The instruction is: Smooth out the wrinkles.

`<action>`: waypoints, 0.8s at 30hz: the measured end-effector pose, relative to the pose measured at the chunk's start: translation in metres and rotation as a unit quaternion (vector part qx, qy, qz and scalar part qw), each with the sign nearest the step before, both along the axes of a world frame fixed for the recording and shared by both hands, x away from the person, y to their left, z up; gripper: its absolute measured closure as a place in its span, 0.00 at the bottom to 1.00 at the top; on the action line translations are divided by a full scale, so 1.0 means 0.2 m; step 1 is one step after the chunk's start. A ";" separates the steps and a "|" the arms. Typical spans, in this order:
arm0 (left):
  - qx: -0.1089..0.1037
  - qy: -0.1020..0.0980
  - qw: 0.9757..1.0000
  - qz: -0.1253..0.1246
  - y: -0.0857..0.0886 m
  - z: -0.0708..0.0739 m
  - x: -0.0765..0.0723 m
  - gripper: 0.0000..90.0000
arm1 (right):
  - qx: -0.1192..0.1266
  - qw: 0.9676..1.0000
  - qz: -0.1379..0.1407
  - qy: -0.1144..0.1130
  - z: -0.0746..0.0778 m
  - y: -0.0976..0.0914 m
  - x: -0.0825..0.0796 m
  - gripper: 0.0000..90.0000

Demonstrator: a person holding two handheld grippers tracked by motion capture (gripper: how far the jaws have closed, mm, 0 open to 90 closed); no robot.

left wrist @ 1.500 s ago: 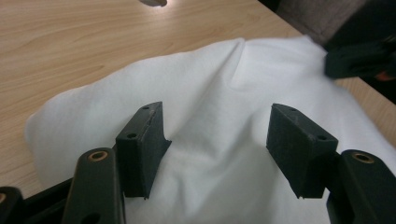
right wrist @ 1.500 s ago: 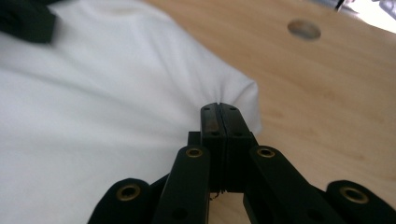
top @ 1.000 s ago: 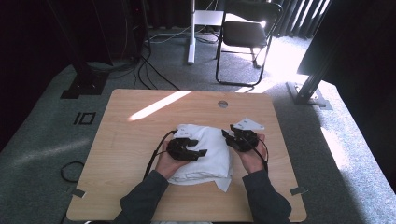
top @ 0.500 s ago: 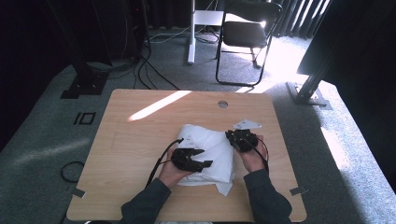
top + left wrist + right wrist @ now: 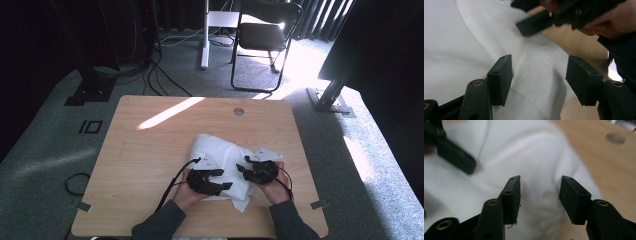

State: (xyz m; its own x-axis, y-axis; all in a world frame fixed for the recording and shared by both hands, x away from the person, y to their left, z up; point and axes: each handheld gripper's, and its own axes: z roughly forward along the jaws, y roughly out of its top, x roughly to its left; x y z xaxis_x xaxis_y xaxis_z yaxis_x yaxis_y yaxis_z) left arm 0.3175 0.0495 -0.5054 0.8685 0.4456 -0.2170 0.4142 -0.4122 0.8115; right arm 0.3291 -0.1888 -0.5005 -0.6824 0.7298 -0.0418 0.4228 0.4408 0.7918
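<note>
Pale wooden surface (image 5: 150, 150) on grey carpet, folding chair (image 5: 262, 40) beyond the far edge. White cloth (image 5: 225, 155) bunched near the centre-right. Left hand-held gripper (image 5: 220, 180) over the cloth's near edge, jaws apart, gripping nothing. Right hand-held gripper (image 5: 242, 167) at its right side, jaws just opened, cloth between them unpinched.

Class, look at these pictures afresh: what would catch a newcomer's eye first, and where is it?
A crumpled white cloth lies on the near half of the wooden table, with the left hand-held gripper and right hand-held gripper over it, jaws open. Behind the table, a black chair stands in bright sunlight.
</note>
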 end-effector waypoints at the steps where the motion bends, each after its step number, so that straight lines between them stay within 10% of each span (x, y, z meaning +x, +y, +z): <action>1: -0.002 0.000 1.000 0.001 0.01 -0.01 0.00 0.43 | -0.004 1.000 0.000 0.009 -0.03 0.00 0.00 0.54; 10: -0.011 -0.011 1.000 0.006 0.04 0.02 -0.01 0.44 | -0.024 0.998 0.007 0.059 -0.17 -0.01 -0.03 0.48; 15: 0.024 -0.006 1.000 0.016 0.05 -0.05 0.00 0.45 | -0.027 0.997 0.002 0.072 -0.22 0.03 0.02 0.46; 24: 0.024 -0.010 0.997 0.077 0.13 -0.09 0.23 0.45 | -0.034 0.998 -0.035 0.044 -0.22 0.16 0.21 0.46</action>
State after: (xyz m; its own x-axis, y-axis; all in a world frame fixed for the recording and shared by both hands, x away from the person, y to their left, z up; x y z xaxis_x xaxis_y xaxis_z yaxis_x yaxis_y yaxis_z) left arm 0.3643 0.0747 -0.5234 0.7932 0.5833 -0.1749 0.4591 -0.3842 0.8010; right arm 0.3716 -0.1569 -0.5440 -0.6327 0.7736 -0.0348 0.5219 0.4592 0.7189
